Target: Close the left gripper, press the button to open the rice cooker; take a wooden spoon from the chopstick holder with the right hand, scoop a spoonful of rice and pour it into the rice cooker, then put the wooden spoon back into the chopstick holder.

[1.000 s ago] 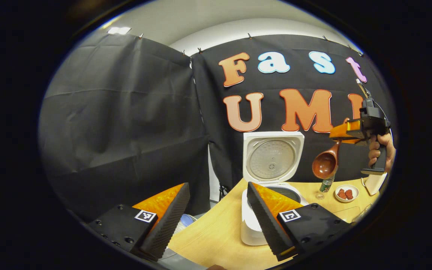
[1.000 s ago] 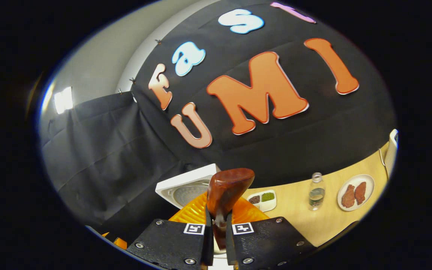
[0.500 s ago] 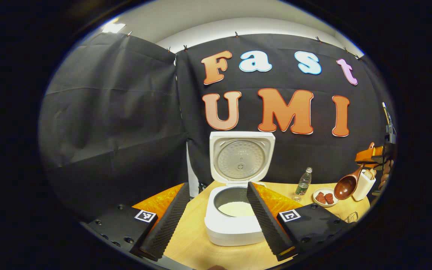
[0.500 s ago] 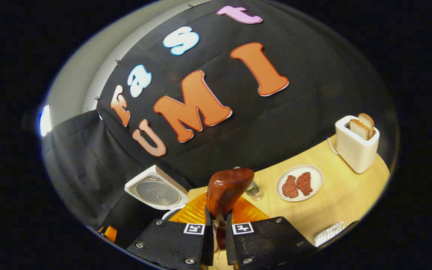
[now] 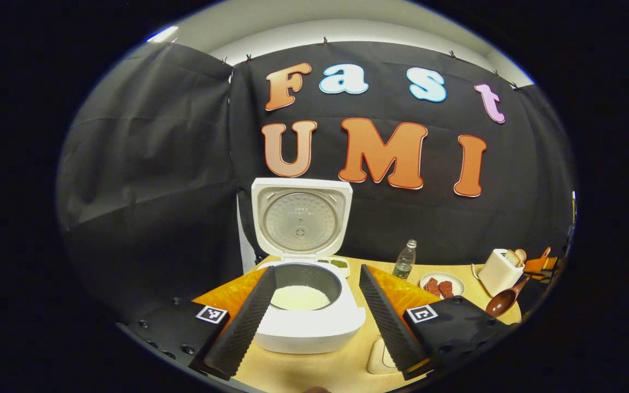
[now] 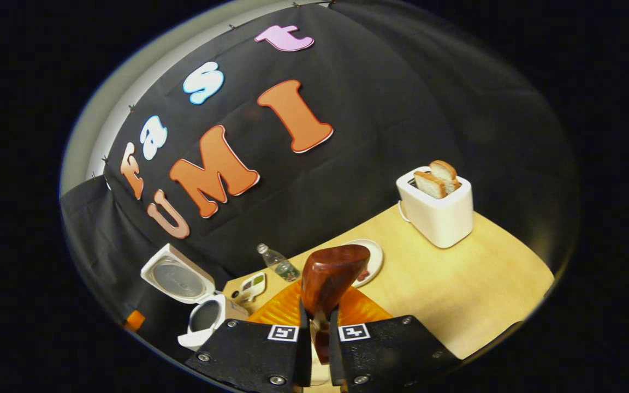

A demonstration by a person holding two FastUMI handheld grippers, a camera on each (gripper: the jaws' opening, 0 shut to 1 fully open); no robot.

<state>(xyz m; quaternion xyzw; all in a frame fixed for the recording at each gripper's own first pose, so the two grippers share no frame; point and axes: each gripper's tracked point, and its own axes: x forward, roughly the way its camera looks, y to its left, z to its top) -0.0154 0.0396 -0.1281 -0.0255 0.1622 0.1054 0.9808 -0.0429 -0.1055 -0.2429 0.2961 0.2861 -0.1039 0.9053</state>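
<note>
Right claw [image 6: 314,333] clamped on wooden spoon [image 6: 330,275], bowl up, over the surface's right end. Left claw [image 5: 314,311] wide open, empty, before the open rice cooker [image 5: 306,305]. Judgement: chopstick holder unseen; return spoon handle-first, vertical, release gently.

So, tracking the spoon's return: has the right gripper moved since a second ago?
Yes. In the left gripper view, the right gripper dropped beside the toaster.

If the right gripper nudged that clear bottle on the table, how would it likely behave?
The bottle stands upright, tall and narrow, so it would probably tip rather than slide. It looks only partly filled, so likely light. Once down, its round body would probably roll across the bare table, perhaps toward the plate.
</note>
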